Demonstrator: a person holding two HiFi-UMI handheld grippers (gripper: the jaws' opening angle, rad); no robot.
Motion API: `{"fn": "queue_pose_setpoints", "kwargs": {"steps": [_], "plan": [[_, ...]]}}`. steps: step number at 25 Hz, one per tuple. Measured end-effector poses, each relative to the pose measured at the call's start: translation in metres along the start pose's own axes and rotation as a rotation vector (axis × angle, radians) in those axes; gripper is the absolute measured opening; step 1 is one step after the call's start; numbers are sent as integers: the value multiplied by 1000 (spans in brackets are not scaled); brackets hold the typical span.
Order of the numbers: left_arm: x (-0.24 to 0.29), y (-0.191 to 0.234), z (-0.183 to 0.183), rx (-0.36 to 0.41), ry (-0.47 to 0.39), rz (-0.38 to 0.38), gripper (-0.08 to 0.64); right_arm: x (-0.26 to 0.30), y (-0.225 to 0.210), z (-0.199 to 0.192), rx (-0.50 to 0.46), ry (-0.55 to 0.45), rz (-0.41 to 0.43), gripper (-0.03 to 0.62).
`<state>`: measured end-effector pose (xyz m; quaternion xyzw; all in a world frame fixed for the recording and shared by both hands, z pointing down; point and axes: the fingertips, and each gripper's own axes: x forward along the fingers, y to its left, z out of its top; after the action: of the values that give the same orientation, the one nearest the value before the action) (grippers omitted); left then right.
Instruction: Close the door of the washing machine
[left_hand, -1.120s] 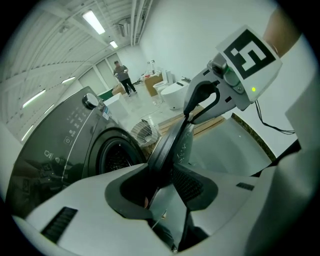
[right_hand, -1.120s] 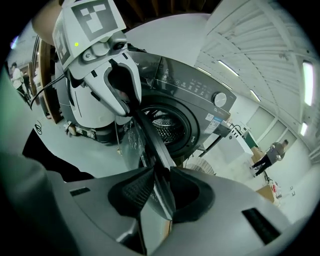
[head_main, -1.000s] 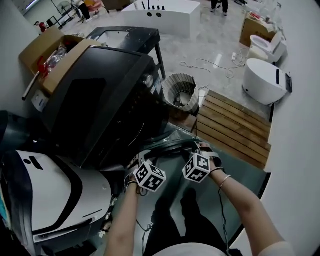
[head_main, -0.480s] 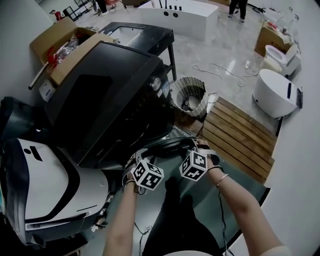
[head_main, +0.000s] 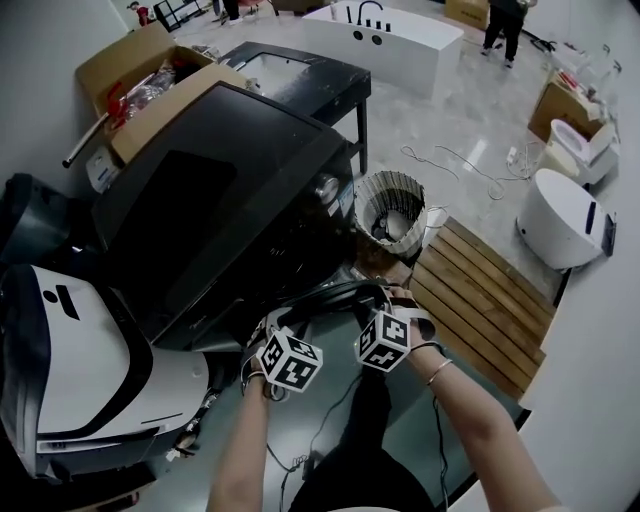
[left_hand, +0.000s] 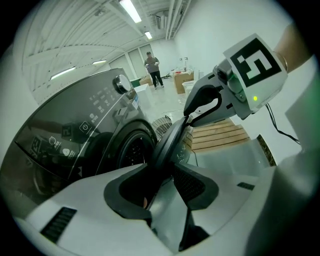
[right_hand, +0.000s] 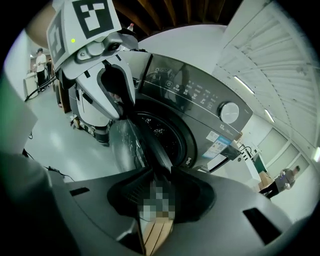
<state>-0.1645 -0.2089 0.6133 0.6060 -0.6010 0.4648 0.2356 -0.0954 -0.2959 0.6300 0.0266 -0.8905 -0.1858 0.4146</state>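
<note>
Head view: washing machine (head_main: 220, 210) stands dark and upper-left, w/ its door (head_main: 335, 293) swung part-way out from the front, not yet shut. Left gripper (head_main: 283, 326) and right gripper (head_main: 388, 303) both sit on the door's outer rim, left nearer the machine. Basket (head_main: 390, 205) is just beside the machine and a wooden platform (head_main: 480, 285) lies to its right.

Left gripper view: we see the left gripper (left_hand: 162, 182) w/ jaws closed on the door (left_hand: 169, 142) rim, which runs edge-on up between the pads. Right gripper (left_hand: 212, 100) clamps the same rim further up. Drum opening (left_hand: 131, 150) shows left of the door.

Right gripper view: right gripper (right_hand: 160, 192) has its jaws closed on the door (right_hand: 131, 142) edge. Left gripper (right_hand: 112, 80) is on the rim beyond. Machine front w/ knob (right_hand: 230, 112) is to the right, and the door is still apart from the opening.
</note>
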Motion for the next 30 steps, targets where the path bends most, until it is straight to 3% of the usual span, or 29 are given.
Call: {"fn": "queue_pose_setpoints", "kwargs": {"steps": [13, 30], "plan": [[43, 61, 21, -116, 36, 70, 178, 64, -61, 32, -80, -90, 78, 118], [58, 93, 20, -250, 58, 182, 189, 100, -82, 57, -155, -142, 134, 120]]}}
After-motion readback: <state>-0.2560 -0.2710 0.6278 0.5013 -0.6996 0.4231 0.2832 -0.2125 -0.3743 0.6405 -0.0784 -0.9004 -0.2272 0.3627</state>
